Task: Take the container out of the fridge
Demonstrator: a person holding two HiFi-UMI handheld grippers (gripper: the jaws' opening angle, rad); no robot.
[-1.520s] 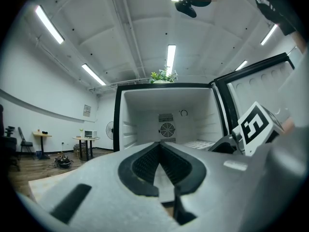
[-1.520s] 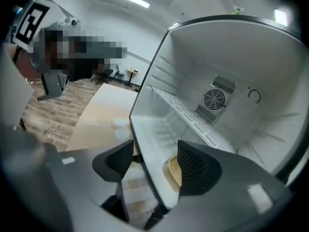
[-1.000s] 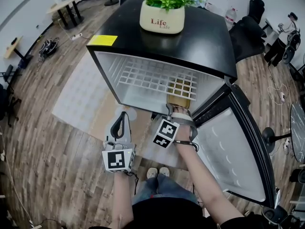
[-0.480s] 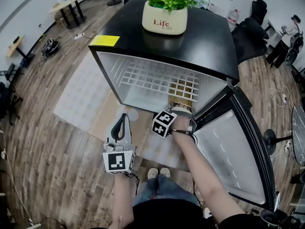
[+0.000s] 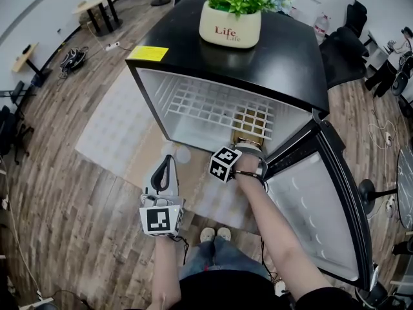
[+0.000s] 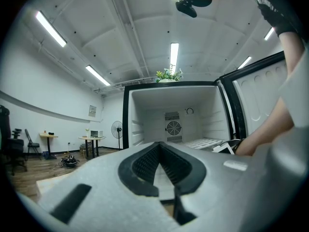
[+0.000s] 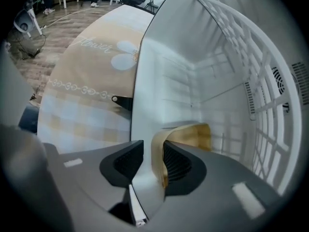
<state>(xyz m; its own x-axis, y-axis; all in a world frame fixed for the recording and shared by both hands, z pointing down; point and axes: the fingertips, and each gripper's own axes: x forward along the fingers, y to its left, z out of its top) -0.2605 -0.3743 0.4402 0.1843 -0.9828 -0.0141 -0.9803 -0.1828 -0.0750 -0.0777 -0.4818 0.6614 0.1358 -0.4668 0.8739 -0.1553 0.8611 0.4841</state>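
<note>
**Right gripper (image 7: 153,153) being closed round the container (image 7: 190,134)**

The tan container's wall is caught between the closing jaws, though a gap is still left at one pad. The container is sat inside the fridge (image 5: 258,57), front right, under its wire shelf (image 5: 206,105). Left gripper (image 5: 164,173) is held pinched together, empty, just outside the fridge.

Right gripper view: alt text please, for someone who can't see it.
The right gripper is closing its jaws astride a wall of the tan container inside the fridge, with a gap on one side. A wire shelf runs at right; a patterned mat lies outside at left.
</note>
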